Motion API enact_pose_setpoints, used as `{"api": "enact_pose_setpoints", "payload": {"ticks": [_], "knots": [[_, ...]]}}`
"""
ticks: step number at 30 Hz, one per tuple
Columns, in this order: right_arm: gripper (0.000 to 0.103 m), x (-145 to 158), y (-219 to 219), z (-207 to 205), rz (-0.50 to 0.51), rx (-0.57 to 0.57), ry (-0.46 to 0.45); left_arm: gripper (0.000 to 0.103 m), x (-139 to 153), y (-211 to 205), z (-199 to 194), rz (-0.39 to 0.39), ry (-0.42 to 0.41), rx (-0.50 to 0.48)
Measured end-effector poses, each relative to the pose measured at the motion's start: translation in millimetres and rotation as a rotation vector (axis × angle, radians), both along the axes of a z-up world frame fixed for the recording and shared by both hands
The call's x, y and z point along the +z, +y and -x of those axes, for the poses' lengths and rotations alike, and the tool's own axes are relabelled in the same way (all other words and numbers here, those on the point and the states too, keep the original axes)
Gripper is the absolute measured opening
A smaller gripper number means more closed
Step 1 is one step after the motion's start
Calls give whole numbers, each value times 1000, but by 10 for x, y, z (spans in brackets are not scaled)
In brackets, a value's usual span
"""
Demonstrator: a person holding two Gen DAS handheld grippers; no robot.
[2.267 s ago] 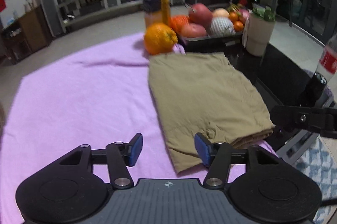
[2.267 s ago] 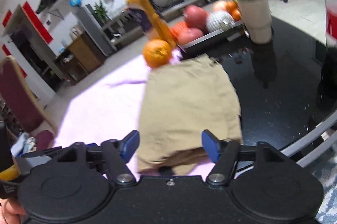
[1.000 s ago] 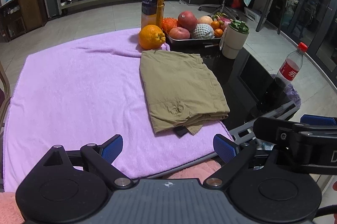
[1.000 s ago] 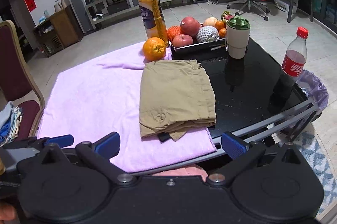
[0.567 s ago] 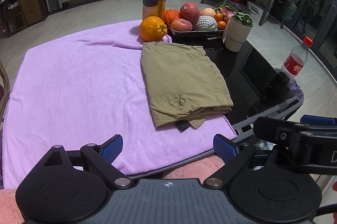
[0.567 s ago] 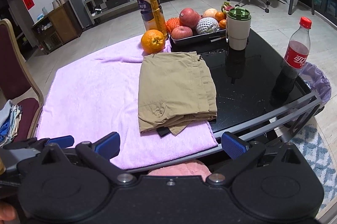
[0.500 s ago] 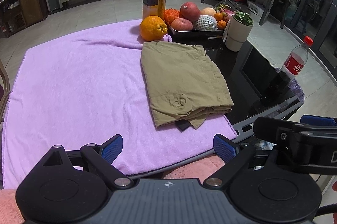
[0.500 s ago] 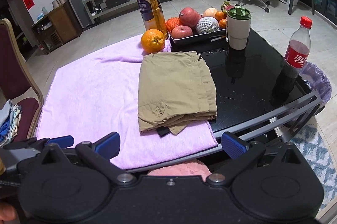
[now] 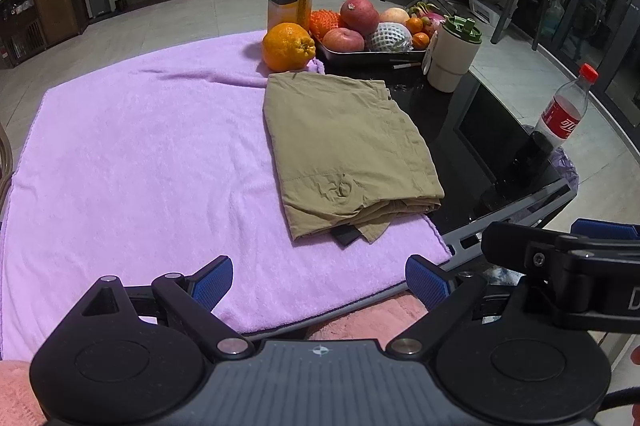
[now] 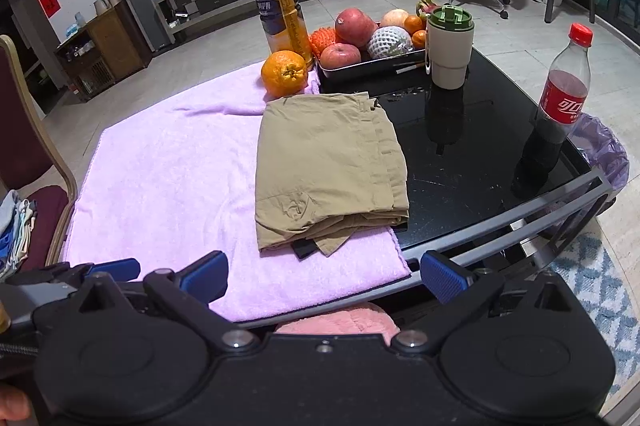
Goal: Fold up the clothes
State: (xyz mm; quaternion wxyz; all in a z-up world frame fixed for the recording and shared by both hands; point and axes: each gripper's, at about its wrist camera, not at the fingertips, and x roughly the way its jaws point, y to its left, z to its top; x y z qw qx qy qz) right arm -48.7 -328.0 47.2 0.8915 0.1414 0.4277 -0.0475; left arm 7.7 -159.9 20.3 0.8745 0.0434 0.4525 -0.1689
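A folded khaki garment [image 9: 348, 150] lies on the right part of a purple towel [image 9: 140, 154], its right edge over the black glass table. It also shows in the right wrist view [image 10: 328, 162] on the towel [image 10: 168, 178]. My left gripper [image 9: 319, 281] is open and empty, held back over the near table edge. My right gripper [image 10: 323, 276] is open and empty, also back at the near edge. The right gripper's body shows in the left wrist view [image 9: 560, 254].
An orange [image 10: 285, 74], a juice bottle [image 10: 278, 6], a fruit tray [image 10: 372, 66], a lidded cup [image 10: 450, 50] and a cola bottle [image 10: 560, 102] stand on the black table [image 10: 480, 154]. A chair [image 10: 28, 154] stands at left. Pink fabric [image 10: 336, 322] lies below the near edge.
Both grippers pulled back from the garment's near edge and opened wide. In the last half second the view hardly moves.
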Motion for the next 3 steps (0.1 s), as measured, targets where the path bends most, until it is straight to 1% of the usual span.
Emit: {"api": "enact_pose_setpoints", "payload": {"ticks": [3], "knots": [[103, -3, -2, 1, 4, 0, -3, 94, 2, 1, 9, -3, -11, 0]]}}
